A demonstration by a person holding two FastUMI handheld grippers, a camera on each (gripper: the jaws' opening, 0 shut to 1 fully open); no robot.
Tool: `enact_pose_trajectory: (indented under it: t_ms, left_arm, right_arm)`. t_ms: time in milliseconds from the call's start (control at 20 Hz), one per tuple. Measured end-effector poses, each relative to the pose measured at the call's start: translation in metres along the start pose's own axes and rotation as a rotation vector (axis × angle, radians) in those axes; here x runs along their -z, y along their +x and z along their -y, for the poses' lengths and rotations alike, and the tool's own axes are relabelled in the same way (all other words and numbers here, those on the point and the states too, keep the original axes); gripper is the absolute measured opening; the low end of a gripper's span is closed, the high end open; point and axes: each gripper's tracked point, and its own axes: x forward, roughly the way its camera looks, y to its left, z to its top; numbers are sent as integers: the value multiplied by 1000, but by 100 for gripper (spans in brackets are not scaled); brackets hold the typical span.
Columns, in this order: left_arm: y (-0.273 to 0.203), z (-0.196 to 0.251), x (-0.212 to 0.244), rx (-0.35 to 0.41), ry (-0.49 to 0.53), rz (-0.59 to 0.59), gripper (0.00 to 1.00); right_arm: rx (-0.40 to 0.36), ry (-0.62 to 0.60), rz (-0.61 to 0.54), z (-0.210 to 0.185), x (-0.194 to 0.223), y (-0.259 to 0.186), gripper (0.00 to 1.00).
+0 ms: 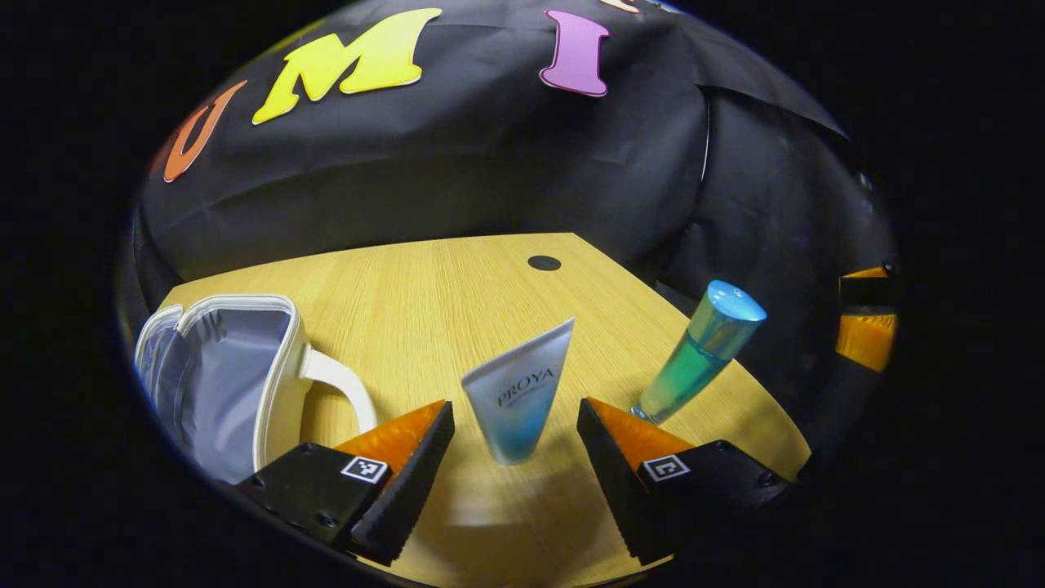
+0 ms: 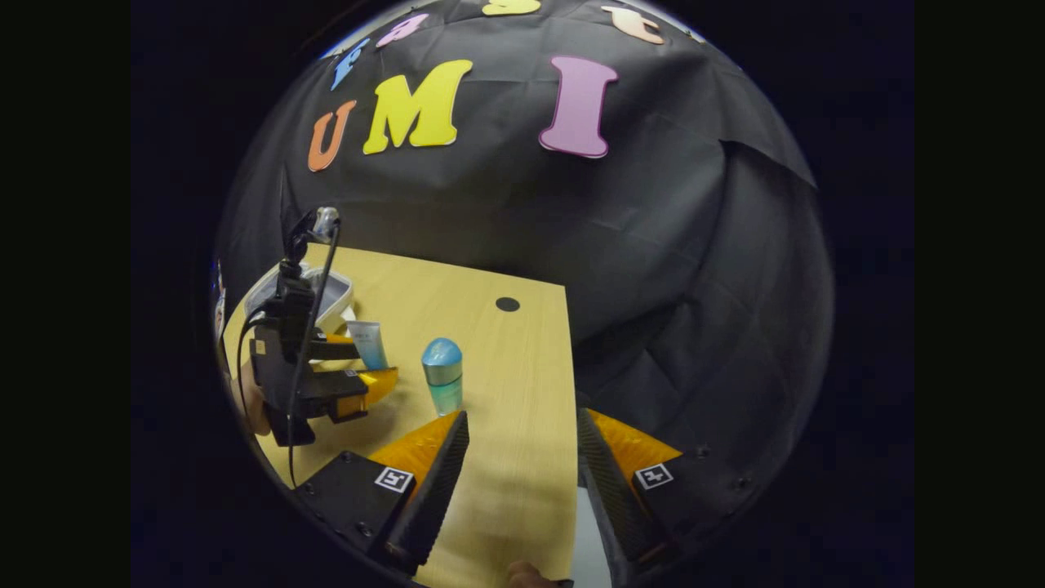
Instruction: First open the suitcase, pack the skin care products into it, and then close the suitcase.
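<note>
Here, your wooden table (image 1: 457, 278) stands by black cloth walls. On it: one open suitcase (image 1: 220, 376) far left, one tube (image 1: 518, 392), one bottle (image 1: 702, 351). Your left gripper (image 1: 516, 425) and right gripper (image 2: 522, 453) are both spread wide, pinching nothing.

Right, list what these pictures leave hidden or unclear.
- Suitcase: in the left gripper view its lower part is cut off by the image edge; in the right gripper view the left gripper covers most of it.
- Tube: its cap end, hidden behind its own body.
- Green bottle: its base, behind a left gripper finger.
</note>
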Motion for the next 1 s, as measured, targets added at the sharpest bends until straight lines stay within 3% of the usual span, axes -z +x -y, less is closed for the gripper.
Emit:
enact_pose_trajectory:
  t_ms: [200,300,350,400,800,1000]
  left_arm:
    - [13,-5,-5,-27,-10,34,75]
    - [15,-3,-2,-5,-57,37,63]
    - [15,-5,-2,-13,-73,41,65]
    - [14,-5,-1,-10,-82,32,50]
    - [-74,2,-26,41,-20,29,46]
    - [-139,-21,-45,-22,26,46,45]
  right_arm:
    - [-81,8,41,-31,-9,22,80]
    - [-96,-6,44,-40,-11,31,80]
    - [-100,-6,52,-44,-14,32,80]
    - [-103,-6,60,-47,-16,34,80]
    - [-106,20,58,-75,-21,72,80]
    - [-93,31,38,-88,-8,98,78]
